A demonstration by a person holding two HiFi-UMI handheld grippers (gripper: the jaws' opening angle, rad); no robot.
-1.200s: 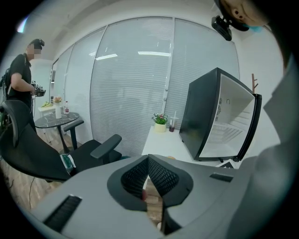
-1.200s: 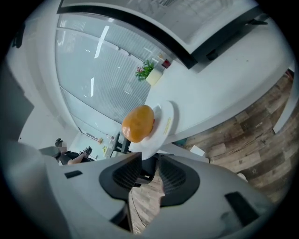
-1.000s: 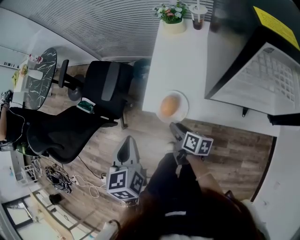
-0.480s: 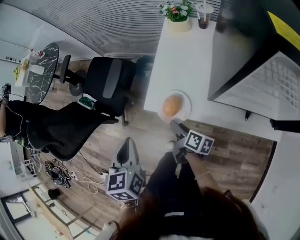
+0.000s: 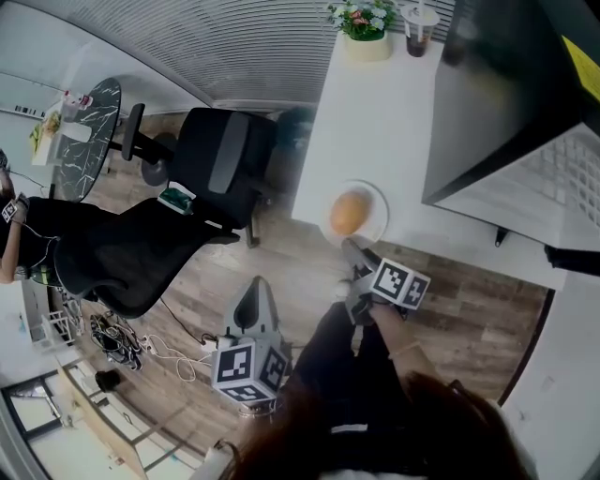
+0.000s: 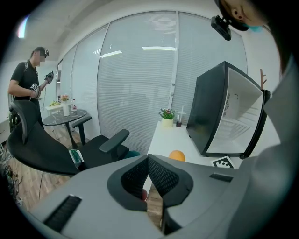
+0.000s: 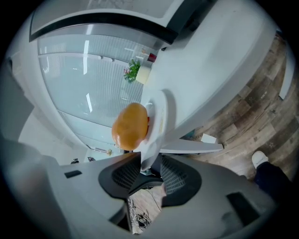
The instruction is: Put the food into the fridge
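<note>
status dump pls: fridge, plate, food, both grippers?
fridge: door open, interior showing
plate: flat on the white table, at its edge
orange food: on the plate, not in the fridge
right gripper: shut on the plate's near rim
left gripper: shut, empty

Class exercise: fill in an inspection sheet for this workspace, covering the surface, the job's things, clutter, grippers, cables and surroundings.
Surface: white table, with the fridge standing on it.
Job's things: orange food on a white plate at the table's near edge; black fridge, door open.
Clutter: potted plant and drink cup at the far end.
Grippers: right gripper closed on the plate's rim; left gripper shut, empty, off the table.
Cables: cable tangle on the wooden floor.
Surroundings: black office chairs, blinds, a person standing at left.
</note>
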